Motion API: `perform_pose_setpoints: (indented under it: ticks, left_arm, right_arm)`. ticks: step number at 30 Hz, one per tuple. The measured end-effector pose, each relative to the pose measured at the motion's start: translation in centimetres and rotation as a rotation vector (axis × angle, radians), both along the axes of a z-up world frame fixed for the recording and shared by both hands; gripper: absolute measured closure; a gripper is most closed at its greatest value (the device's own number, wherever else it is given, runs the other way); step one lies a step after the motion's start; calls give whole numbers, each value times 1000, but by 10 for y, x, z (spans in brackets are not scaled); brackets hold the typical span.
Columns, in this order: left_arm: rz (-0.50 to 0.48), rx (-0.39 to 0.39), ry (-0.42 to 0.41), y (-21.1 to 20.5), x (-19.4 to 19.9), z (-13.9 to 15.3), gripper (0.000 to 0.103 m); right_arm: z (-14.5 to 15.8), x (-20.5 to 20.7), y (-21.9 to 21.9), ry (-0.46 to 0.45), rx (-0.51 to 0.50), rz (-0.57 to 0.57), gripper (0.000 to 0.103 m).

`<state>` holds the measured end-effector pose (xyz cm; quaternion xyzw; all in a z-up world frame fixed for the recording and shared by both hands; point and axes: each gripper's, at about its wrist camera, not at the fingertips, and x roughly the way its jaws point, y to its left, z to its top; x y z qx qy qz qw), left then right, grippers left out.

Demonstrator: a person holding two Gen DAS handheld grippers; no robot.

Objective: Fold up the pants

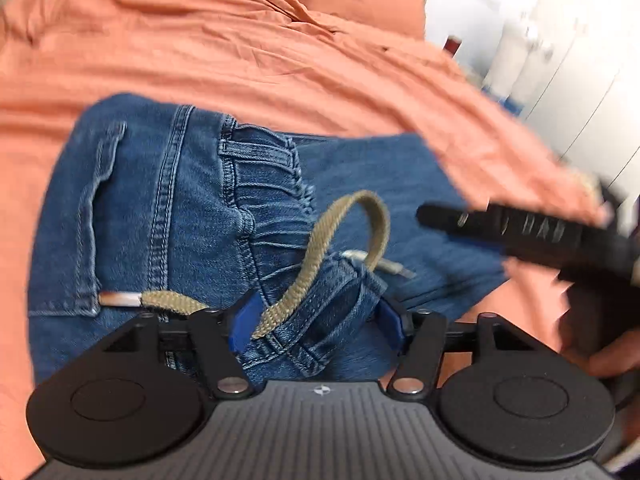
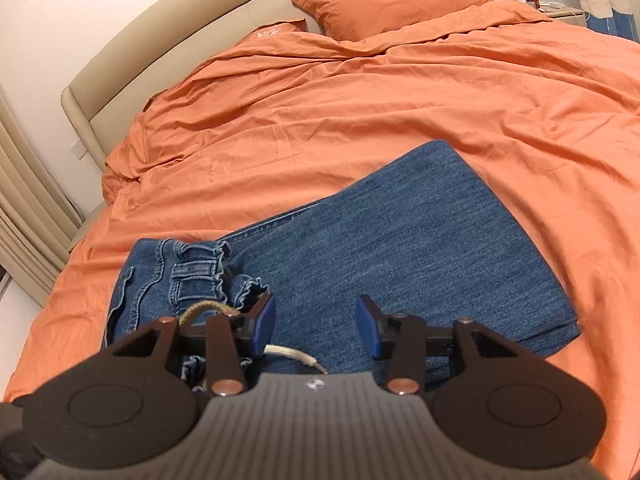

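Pants (image 2: 400, 248) lie folded on the bed (image 2: 360, 112); left tool (image 1: 316, 322) gapes wide around the bunched waistband (image 1: 328, 304), pads apart from it; right tool (image 2: 316, 326) half open, empty.

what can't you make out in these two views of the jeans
- Left wrist view: the right tool is smeared by motion blur; its opening is unreadable there.
- Right wrist view: the drawstring runs under the tool body.
- Both views: the jeans' near edge is hidden behind the tool bodies.
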<state>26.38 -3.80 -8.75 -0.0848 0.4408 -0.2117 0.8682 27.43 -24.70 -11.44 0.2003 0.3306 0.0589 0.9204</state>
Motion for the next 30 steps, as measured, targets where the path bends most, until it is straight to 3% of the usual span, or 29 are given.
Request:
perform_pose_setpoints:
  ticks: [5, 7, 9, 12, 15, 17, 18, 19, 25, 26, 27, 30]
  left_arm:
    - [0, -295, 69, 41, 9, 4, 28]
    - [-1, -361, 55, 53, 12, 10, 28]
    - [39, -324, 2, 62, 16, 18, 27]
    - [144, -193, -96, 77, 22, 26, 28]
    - [254, -125, -145, 94, 29, 25, 32]
    - [313, -122, -154, 107, 33, 22, 36]
    - [343, -129, -152, 113, 35, 20, 45]
    - [364, -136, -144, 118, 37, 18, 47]
    - [419, -170, -91, 136, 52, 0, 48]
    - [416, -161, -92, 136, 54, -2, 48]
    - [413, -154, -98, 137, 52, -3, 48]
    - [417, -153, -121, 137, 49, -1, 60]
  right_arm:
    - [4, -3, 1, -35, 32, 41, 57]
    - [4, -1, 3, -51, 51, 65, 57]
    - [4, 3, 7, -64, 75, 96, 57]
    - [1, 16, 15, -76, 143, 144, 60]
    - [-2, 34, 23, -91, 225, 197, 60]
    - [-5, 46, 32, -93, 252, 223, 60]
    - [-8, 52, 36, -90, 257, 234, 60]
    - [-11, 57, 39, -85, 254, 239, 60]
    - [-43, 89, 47, -15, 290, 238, 61]
    - [-48, 92, 45, -2, 294, 236, 70]
    - [-53, 94, 44, 6, 308, 241, 91]
    - [-55, 94, 35, 20, 446, 261, 97]
